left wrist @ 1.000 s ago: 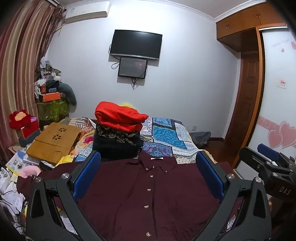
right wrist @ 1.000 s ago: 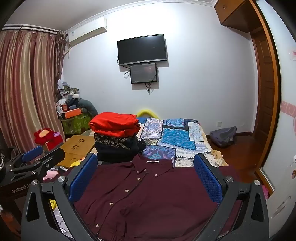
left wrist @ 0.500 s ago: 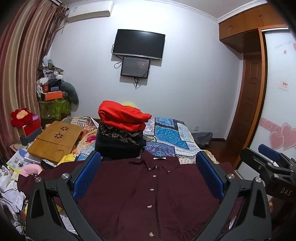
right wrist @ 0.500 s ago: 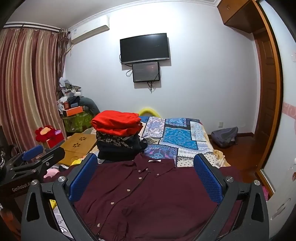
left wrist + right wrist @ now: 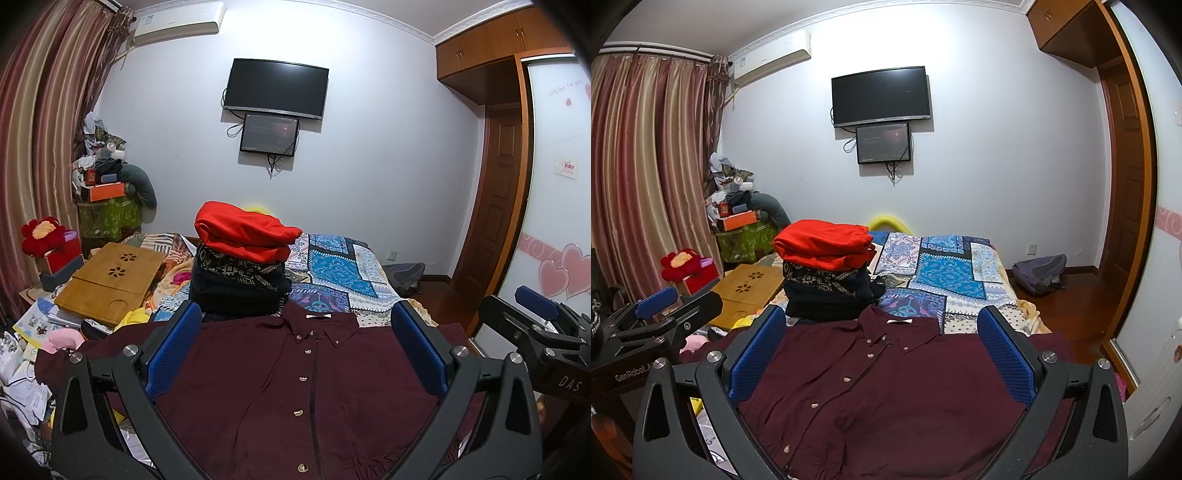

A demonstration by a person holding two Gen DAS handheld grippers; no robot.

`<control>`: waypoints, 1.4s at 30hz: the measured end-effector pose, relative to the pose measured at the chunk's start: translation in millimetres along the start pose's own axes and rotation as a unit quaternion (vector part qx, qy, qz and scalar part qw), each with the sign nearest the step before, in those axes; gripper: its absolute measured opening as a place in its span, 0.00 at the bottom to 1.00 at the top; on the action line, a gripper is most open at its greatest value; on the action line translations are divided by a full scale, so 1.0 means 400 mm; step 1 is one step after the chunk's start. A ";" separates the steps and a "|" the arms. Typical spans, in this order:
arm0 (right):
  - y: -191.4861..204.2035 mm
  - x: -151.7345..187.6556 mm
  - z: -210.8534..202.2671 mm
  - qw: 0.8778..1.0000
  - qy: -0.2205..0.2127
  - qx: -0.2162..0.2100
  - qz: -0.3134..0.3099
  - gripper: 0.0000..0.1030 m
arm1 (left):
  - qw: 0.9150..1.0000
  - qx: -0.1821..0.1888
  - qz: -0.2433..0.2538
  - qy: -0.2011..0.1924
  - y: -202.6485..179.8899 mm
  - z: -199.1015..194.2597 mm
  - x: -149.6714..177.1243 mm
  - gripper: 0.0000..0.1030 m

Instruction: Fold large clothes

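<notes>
A maroon button-up shirt (image 5: pixel 295 380) lies flat, front up, collar away from me, on the near end of the bed; it also shows in the right wrist view (image 5: pixel 886 387). My left gripper (image 5: pixel 295 347) is open and empty, held above the shirt's chest. My right gripper (image 5: pixel 882 350) is open and empty, also above the shirt. The right gripper shows at the right edge of the left wrist view (image 5: pixel 535 325), and the left gripper at the left edge of the right wrist view (image 5: pixel 661 314).
A stack of folded clothes (image 5: pixel 240 266), red on top, stands just beyond the collar. A patchwork quilt (image 5: pixel 340 269) covers the bed. A wooden lap tray (image 5: pixel 110 277) and clutter lie to the left. A backpack (image 5: pixel 1039 271) sits on the floor right.
Both views have drifted slightly, and the shirt sits a little more centred between the fingers. Both grippers have stayed open and the shirt has not moved.
</notes>
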State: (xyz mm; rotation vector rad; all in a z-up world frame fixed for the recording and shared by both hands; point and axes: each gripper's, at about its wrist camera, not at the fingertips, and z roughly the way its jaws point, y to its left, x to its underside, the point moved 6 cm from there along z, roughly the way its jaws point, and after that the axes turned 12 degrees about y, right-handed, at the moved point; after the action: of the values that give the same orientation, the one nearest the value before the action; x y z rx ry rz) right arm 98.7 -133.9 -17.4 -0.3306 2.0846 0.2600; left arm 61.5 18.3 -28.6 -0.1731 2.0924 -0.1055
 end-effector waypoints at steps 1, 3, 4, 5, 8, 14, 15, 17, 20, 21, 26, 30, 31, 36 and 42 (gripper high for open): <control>0.000 0.000 0.000 1.000 0.000 0.000 0.000 1.00 | 1.000 0.000 0.001 0.000 0.000 0.000 0.000 1.00; 0.000 -0.001 0.001 1.000 0.001 0.000 0.001 1.00 | 1.000 -0.002 0.002 -0.001 -0.001 0.000 -0.002 1.00; -0.001 -0.001 0.000 1.000 0.001 0.000 0.001 1.00 | 1.000 -0.002 0.003 -0.001 -0.004 0.000 -0.001 1.00; -0.003 -0.001 -0.002 1.000 0.001 0.000 0.002 1.00 | 1.000 -0.002 0.004 -0.001 -0.005 0.000 -0.001 1.00; -0.005 -0.001 0.000 1.000 0.001 0.000 0.003 1.00 | 1.000 -0.005 0.007 -0.003 -0.008 0.000 -0.001 1.00; -0.007 -0.003 0.001 1.000 0.003 -0.001 0.004 1.00 | 1.000 -0.005 0.010 -0.003 -0.012 0.000 0.001 1.00; -0.007 -0.003 0.000 1.000 0.003 0.000 0.004 1.00 | 1.000 -0.006 0.010 -0.003 -0.012 0.001 0.001 1.00; -0.008 -0.003 0.000 1.000 0.003 -0.001 0.005 1.00 | 1.000 -0.006 0.011 -0.003 -0.012 0.001 0.001 1.00; -0.007 -0.003 0.001 1.000 0.003 -0.002 0.005 1.00 | 1.000 -0.007 0.011 -0.003 -0.013 0.002 0.000 1.00; -0.006 -0.003 0.000 1.000 0.003 -0.002 0.005 1.00 | 1.000 -0.007 0.011 -0.004 -0.013 0.002 0.000 1.00; -0.007 -0.004 0.002 1.000 0.004 -0.001 0.006 1.00 | 1.000 -0.008 0.013 -0.005 -0.014 0.000 0.000 1.00; -0.008 -0.003 0.002 1.000 0.003 -0.002 0.007 1.00 | 1.000 -0.010 0.014 -0.006 -0.013 -0.005 0.002 1.00; -0.007 -0.004 0.001 1.000 0.004 -0.003 0.007 1.00 | 1.000 -0.010 0.014 -0.006 -0.013 -0.005 0.003 1.00; -0.007 -0.002 0.002 1.000 0.005 -0.003 0.007 1.00 | 1.000 -0.012 0.016 -0.007 -0.015 -0.006 0.003 1.00; -0.004 -0.002 0.005 1.000 0.007 -0.003 0.008 1.00 | 1.000 -0.014 0.016 -0.006 -0.009 -0.008 0.002 1.00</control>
State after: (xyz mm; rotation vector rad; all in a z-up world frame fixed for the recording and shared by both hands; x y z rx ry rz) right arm 101.1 -134.7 -17.7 -0.3204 2.1021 0.2745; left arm 58.6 14.7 -27.2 -0.1578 2.0839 -0.0558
